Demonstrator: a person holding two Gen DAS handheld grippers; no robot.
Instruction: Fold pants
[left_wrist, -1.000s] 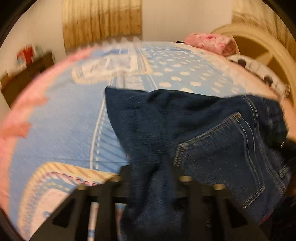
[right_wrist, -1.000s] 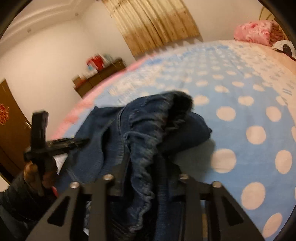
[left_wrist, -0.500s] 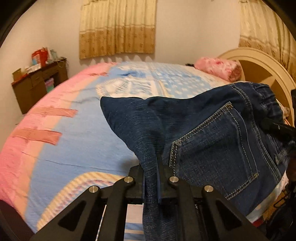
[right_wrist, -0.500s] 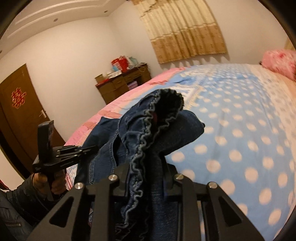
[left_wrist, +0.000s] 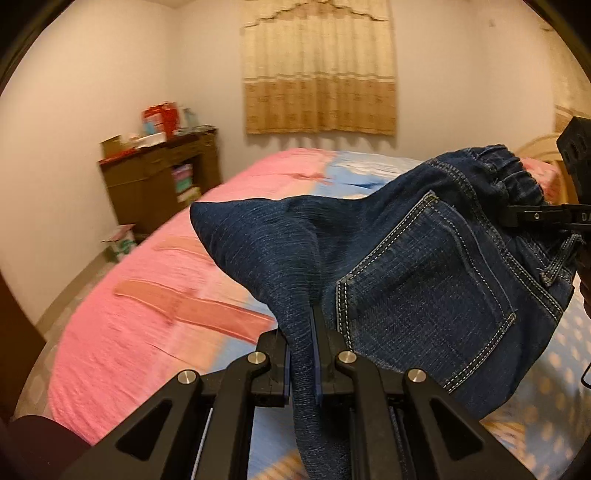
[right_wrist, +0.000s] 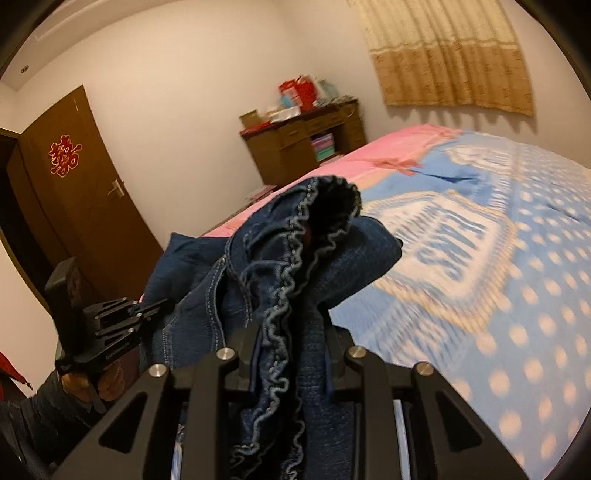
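Pants (left_wrist: 424, 266) hung above the bed (left_wrist: 155, 295), left tool (left_wrist: 303, 354) clamped on a leg fold, right tool (right_wrist: 295, 347) clamped on the waistband at 3 o'clock.

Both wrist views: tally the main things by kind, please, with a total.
Grippers: 2, left gripper and right gripper, each shut on denim
Jeans: 1
Bed: 1
Wooden cabinet: 1
Curtain: 1
Door: 1
Total: 7

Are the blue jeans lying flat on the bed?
No, the jeans hang lifted above the bed, pinched by the left gripper and the right gripper.
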